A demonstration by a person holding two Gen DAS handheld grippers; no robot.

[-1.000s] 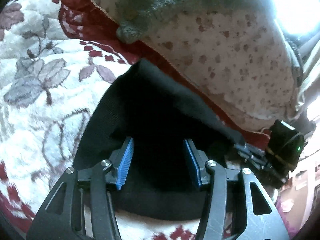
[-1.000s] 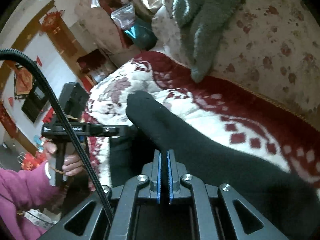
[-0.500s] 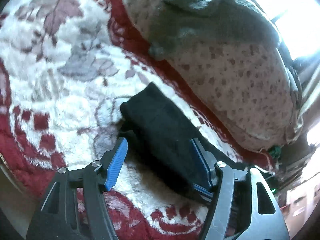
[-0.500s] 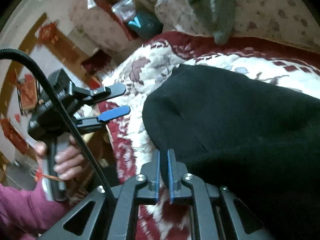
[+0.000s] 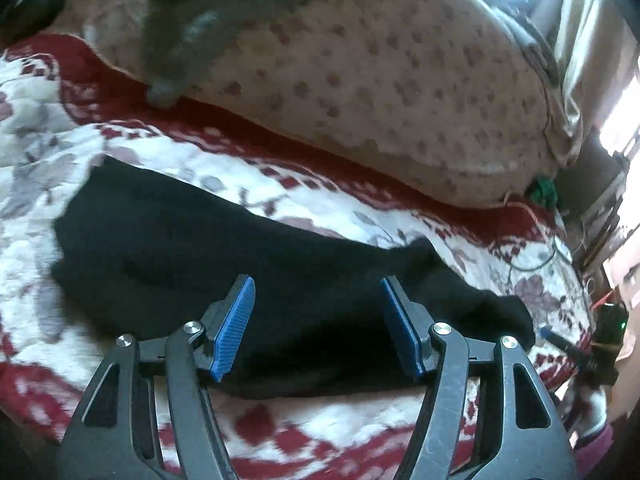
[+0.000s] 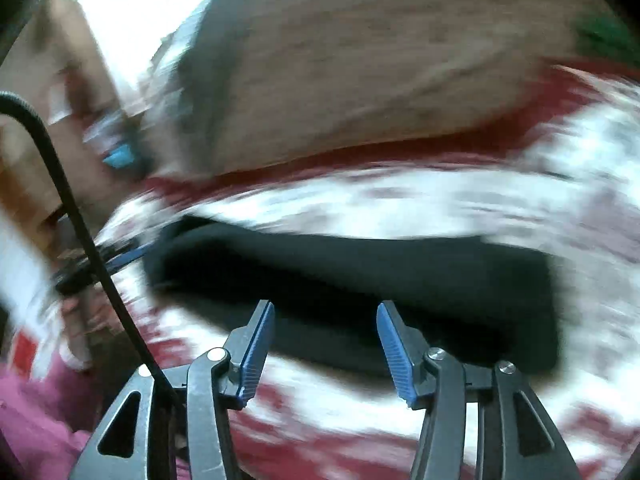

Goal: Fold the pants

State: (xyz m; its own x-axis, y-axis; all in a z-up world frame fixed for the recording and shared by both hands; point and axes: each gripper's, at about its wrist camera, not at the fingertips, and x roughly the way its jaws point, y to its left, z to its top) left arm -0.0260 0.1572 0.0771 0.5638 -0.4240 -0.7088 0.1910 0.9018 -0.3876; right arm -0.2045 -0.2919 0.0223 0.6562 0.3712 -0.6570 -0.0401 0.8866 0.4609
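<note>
right gripper (image 6: 325, 336) released pants (image 6: 360, 276); both jaws spread; pants beyond left gripper (image 5: 316, 312)

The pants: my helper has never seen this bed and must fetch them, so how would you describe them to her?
Start at the big spotted beige cushion along the back of the bed, then look down across the red and white floral blanket in front of it. The pants lie there as a long folded bundle, the only plain black thing on that patterned cover.

black pants (image 5: 248, 276) lie flat on the bed as a long folded band (edges blurred).
</note>
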